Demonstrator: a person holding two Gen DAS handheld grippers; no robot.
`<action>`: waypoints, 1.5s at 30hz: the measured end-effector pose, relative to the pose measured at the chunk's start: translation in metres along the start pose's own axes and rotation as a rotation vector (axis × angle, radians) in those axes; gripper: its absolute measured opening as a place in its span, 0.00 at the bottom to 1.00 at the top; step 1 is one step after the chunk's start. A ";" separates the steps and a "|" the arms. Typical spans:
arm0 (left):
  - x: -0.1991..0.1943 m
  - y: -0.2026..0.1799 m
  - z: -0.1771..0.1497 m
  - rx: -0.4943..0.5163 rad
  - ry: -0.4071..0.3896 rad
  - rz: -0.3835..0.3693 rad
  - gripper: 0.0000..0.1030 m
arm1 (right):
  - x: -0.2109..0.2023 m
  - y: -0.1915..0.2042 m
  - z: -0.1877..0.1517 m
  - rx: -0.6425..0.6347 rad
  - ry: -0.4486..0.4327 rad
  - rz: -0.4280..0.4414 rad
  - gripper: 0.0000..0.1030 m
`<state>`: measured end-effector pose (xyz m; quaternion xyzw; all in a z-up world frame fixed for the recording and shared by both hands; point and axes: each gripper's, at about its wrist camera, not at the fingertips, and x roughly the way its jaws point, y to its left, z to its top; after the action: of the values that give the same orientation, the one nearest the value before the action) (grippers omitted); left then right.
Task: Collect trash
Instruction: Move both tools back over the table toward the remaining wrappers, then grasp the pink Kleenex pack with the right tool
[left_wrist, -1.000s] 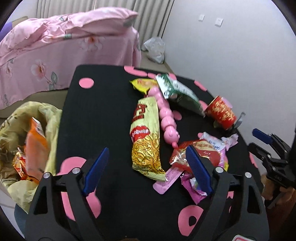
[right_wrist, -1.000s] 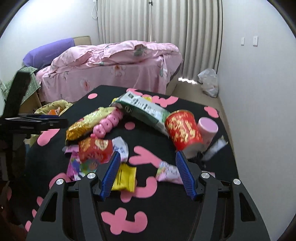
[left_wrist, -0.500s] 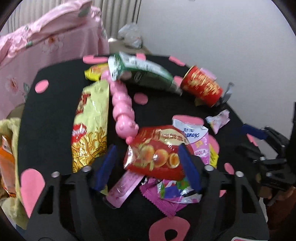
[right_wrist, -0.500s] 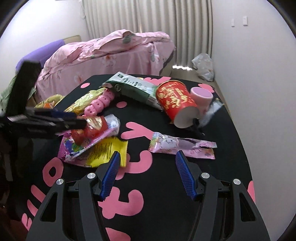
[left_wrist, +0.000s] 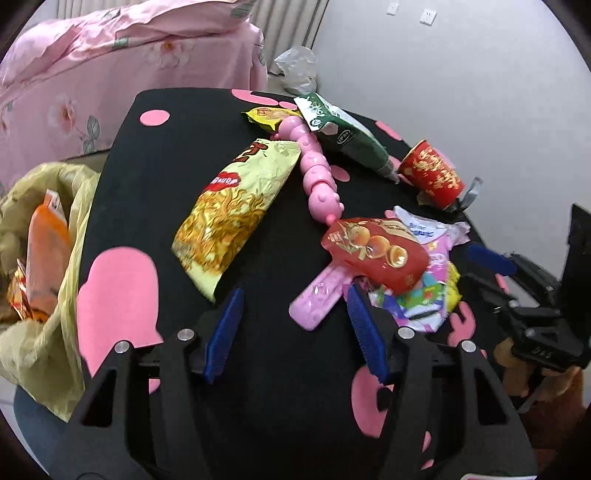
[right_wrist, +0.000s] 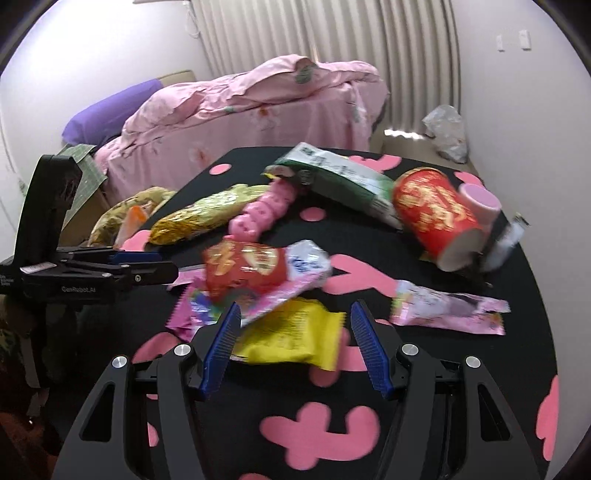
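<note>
Left wrist view looks down on a black table with pink shapes (left_wrist: 122, 291), littered with wrappers, and a yellowish trash bag (left_wrist: 40, 332) hanging open off its left edge. The left gripper (left_wrist: 295, 306) has just been closing its jaws partway; they stand half open and empty, with the end of a pink wrapper (left_wrist: 317, 299) lying between the tips, untouched. That wrapper is partly pinned under a red snack packet (left_wrist: 376, 254). These foils look light, crinkly and slippery, so I judge a pinch on a flat free end, clear of the packet, holds best. The right gripper (right_wrist: 291, 325) hovers wide open and empty above a yellow sachet (right_wrist: 295, 336). A red paper cup (right_wrist: 439, 221) lies tipped near the far right edge and may roll. Open tabletop lies toward the bag, giving a clear carry path
</note>
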<state>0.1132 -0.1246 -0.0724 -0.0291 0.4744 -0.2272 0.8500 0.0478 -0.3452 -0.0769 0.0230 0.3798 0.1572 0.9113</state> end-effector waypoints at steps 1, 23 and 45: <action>-0.004 0.001 -0.002 -0.005 -0.007 -0.018 0.55 | 0.001 0.003 -0.002 -0.009 0.009 0.005 0.57; -0.018 -0.002 0.002 -0.031 -0.065 -0.072 0.55 | 0.015 -0.036 0.000 0.241 0.054 0.108 0.39; -0.001 -0.044 -0.005 0.162 -0.022 -0.083 0.58 | -0.054 -0.064 -0.004 0.205 -0.117 -0.080 0.03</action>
<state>0.0933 -0.1633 -0.0625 0.0177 0.4435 -0.2997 0.8445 0.0270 -0.4228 -0.0531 0.1098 0.3409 0.0794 0.9303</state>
